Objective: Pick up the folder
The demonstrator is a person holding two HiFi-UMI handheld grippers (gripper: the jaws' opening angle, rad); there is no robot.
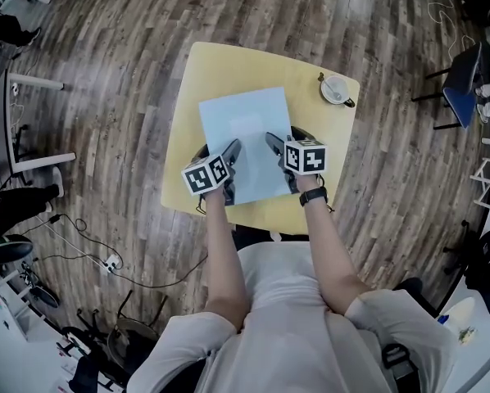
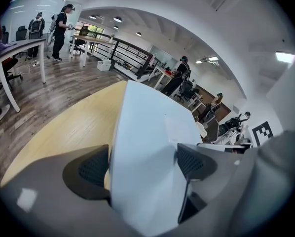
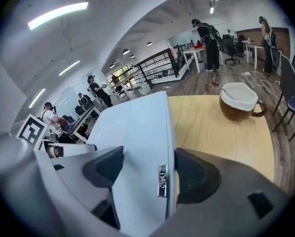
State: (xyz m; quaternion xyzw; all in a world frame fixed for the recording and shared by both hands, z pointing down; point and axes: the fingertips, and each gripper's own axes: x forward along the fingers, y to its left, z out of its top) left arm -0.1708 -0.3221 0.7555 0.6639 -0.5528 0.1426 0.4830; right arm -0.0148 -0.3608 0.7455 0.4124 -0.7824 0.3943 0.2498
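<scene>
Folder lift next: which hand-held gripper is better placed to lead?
Left, marginally: the folder fills the jaw gap of the left hand-held gripper, while the right hand-held gripper straddles only its edge. Both look shut on it.

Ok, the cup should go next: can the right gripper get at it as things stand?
Probably not yet: the right gripper is shut on the folder. The tabletop between it and the cup looks bare, so after letting go it likely could.
</scene>
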